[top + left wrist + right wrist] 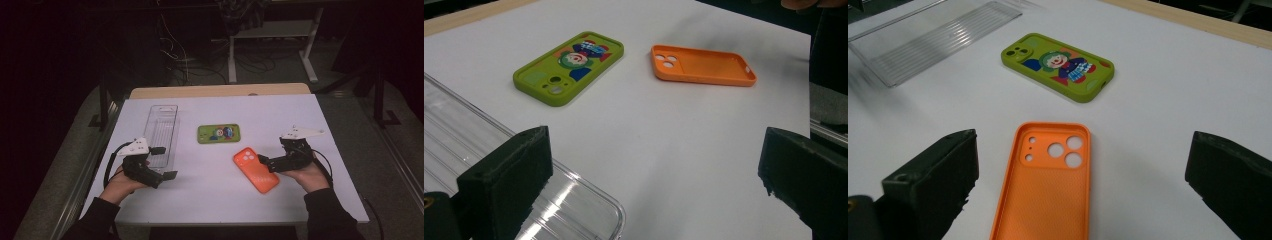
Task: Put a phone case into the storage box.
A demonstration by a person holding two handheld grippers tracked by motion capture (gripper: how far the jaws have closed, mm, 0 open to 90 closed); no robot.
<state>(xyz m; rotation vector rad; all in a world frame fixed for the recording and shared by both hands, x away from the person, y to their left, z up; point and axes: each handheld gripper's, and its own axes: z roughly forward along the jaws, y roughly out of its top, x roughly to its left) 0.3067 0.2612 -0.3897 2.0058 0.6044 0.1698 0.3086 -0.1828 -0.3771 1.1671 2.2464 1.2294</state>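
An orange phone case (255,169) lies hollow side up on the white table (300,115), right of centre. A green phone case (218,133) with a clown picture lies face down behind it. My right gripper (267,164) stands open at the orange case's right edge. In the right gripper view its jaws (1080,175) straddle the near end of the orange case (1045,200) without touching it, and the green case (1058,65) lies beyond. My left gripper (165,162) is open and holds nothing, at the near end of a clear plastic tray (162,134).
In the left gripper view the clear tray's rounded corner (589,200) lies under the left jaw, with the green case (569,67) and orange case (704,65) farther off. A wooden strip (220,91) borders the table's far edge. Desk legs and cables stand on the floor behind.
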